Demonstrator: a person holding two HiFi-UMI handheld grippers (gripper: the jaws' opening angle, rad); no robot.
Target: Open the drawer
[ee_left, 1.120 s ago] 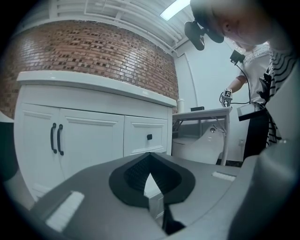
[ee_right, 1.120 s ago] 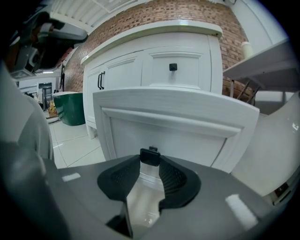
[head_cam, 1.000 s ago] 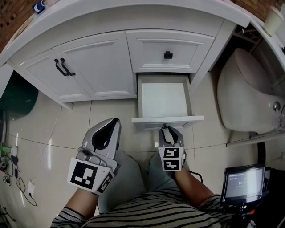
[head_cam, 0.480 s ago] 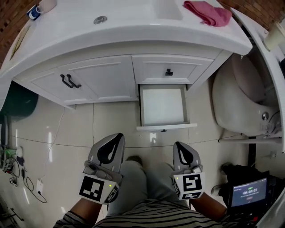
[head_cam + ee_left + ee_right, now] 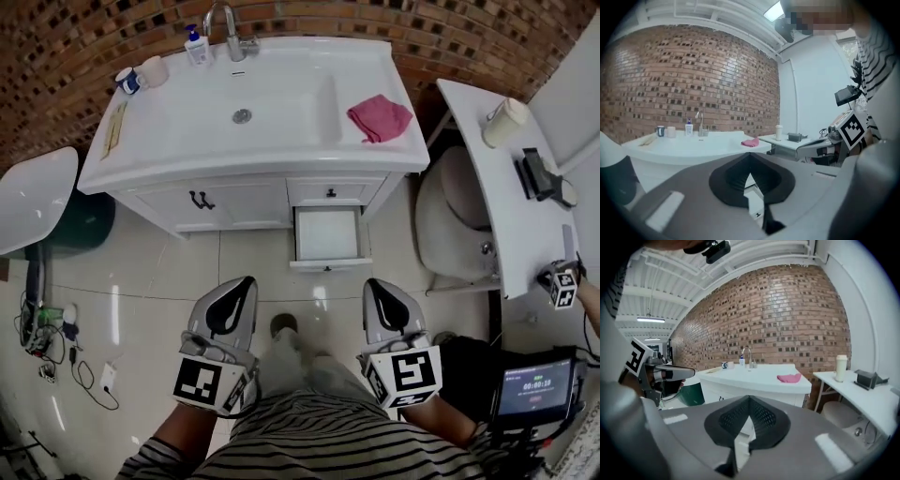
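Note:
The lower right drawer (image 5: 327, 234) of the white vanity (image 5: 244, 202) stands pulled out, and its white inside looks bare. Both grippers hang high above the floor, well short of the drawer. My left gripper (image 5: 246, 279) is shut with nothing in it, and in the left gripper view (image 5: 750, 157) its dark pads meet at the tip. My right gripper (image 5: 373, 283) is likewise shut and empty, pads together (image 5: 749, 399). A strip of the drawer (image 5: 752, 206) shows through the gap under the left pads.
On the vanity top sit a sink basin (image 5: 272, 103), a tap (image 5: 230, 28), a soap bottle (image 5: 196, 45) and a pink cloth (image 5: 380, 117). A toilet (image 5: 450, 225) and a white shelf (image 5: 497, 178) with a cup (image 5: 506, 120) stand at the right. A green bin (image 5: 84, 220) and cables (image 5: 47, 337) are at the left.
The right gripper has come off the drawer's front knob and closed. Both grippers and the head camera have risen far up. The drawer stays pulled out.

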